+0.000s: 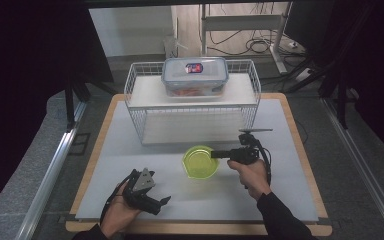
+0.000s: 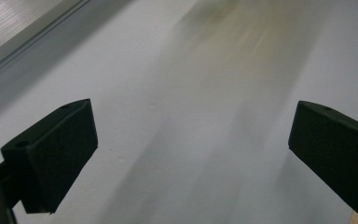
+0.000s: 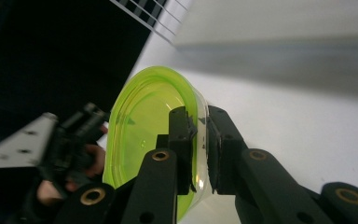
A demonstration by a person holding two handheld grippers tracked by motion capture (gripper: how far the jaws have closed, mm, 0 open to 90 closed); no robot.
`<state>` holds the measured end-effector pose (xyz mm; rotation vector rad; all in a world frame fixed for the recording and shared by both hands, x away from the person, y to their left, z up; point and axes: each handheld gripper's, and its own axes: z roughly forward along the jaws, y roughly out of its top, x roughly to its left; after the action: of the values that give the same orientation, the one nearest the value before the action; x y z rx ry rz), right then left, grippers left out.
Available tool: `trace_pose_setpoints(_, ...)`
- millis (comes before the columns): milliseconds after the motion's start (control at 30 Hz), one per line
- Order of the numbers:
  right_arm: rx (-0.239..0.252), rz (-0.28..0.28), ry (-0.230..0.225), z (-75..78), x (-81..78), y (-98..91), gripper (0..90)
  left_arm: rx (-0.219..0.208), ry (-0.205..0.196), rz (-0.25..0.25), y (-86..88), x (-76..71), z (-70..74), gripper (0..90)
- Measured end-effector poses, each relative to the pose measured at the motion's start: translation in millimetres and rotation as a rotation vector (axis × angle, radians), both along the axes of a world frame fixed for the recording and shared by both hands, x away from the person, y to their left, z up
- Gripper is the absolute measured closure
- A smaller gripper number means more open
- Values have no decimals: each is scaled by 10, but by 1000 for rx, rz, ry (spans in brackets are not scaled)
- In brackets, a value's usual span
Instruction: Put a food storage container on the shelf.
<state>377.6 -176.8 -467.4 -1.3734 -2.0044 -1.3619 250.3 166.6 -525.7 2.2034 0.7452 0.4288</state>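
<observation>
High view, near edge first: left gripper [image 1: 149, 192] sits low by the front of the white table [image 1: 290, 200], held in the person's left hand [image 1: 122, 210], nothing near it. The left gripper view confirms this: jaws spread wide, bare table surface between them.

Mid-table: right gripper [image 1: 216, 154] reaches leftward to the green bowl [image 1: 199, 162], which sits roughly centre of the table, just in front of the wire rack [image 1: 192, 107]. In the right gripper view the jaws are pinched on the bowl's rim wall, one finger inside [image 3: 182, 140], the other outside; the translucent green plastic is clamped between the pads. Cannot tell from these frames whether the bowl's base is resting on the table or just lifted.

Far: the wire rack carries a white shelf, and on it a clear lidded container [image 1: 195, 75] with something orange-red inside. The lower tier under the shelf looks unoccupied.

Judgement: step in hand is the grasp, or the start of the carry, of the bowl with the right gripper; the left is idle. A rim pinch gives little hold against tilt, so the next move calls for a slow, level lift with the pinch kept firm. If the rack's lower tier is the destination, the bowl must clear the front wires.
</observation>
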Motion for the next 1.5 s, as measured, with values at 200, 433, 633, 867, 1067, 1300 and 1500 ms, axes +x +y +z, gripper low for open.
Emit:
trace_pose_setpoints(200, 62, -19, -38, 410, 30, -74, 810, 0, -4, 0, 2, 1, 6, 13)
trace_pose_setpoints(433, 88, -44, -87, 1074, 117, -146, 810, -3, -8, -1, 6, 3, 9, 13)
trace_pose_setpoints(633, 107, -76, -103, 1492, 225, -148, 810, -12, -4, -2, 6, 1, 9, 13)
trace_pose_setpoints(867, 113, -108, -131, 1874, 371, -68, 810, -12, 1, -9, 10, 0, 10, 13)
trace_pose_setpoints(1067, 116, -167, -159, 2246, 606, 67, 810, -21, 3, -11, 6, -4, 8, 13)
trace_pose_setpoints(1300, 92, -246, -155, 2392, 892, 211, 809, -26, 3, -19, 8, -6, 11, 14)
trace_pose_setpoints(1500, 41, -309, -114, 2369, 1212, 420, 808, -33, 4, -29, 8, -6, 11, 15)
